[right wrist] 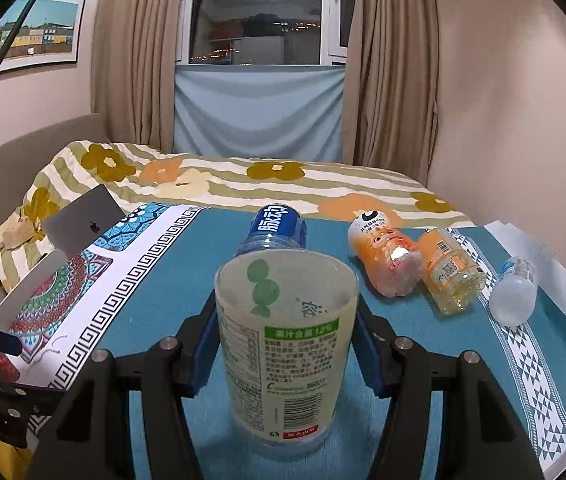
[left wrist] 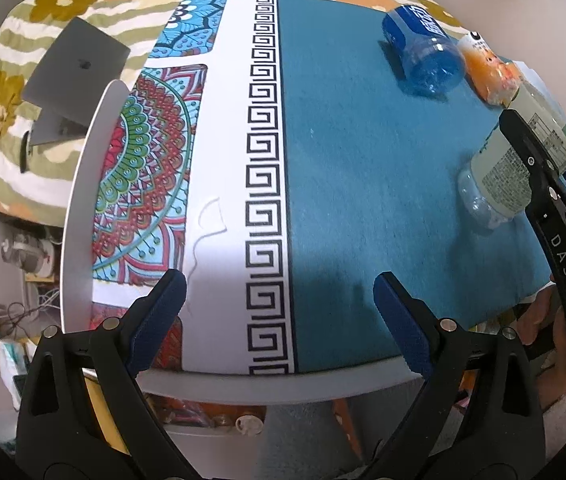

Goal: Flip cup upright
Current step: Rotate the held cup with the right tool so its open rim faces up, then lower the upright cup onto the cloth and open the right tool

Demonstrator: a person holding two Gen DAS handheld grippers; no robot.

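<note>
Two views. Left wrist: left gripper (left wrist: 279,304) is hovering, jaws apart and empty, over the felt-like cloth (left wrist: 363,184). Right wrist: right gripper (right wrist: 283,344) is clamping the translucent, tapered plastic cup (right wrist: 283,344), standing mouth-up on the cloth.

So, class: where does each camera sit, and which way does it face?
Left wrist: above the table's near edge, looking down across the tablecloth; the open left gripper shows.
Right wrist: low on the table, facing the window; the right gripper holds the cup.
Shared: cup, blue bottle, laptop.
</note>
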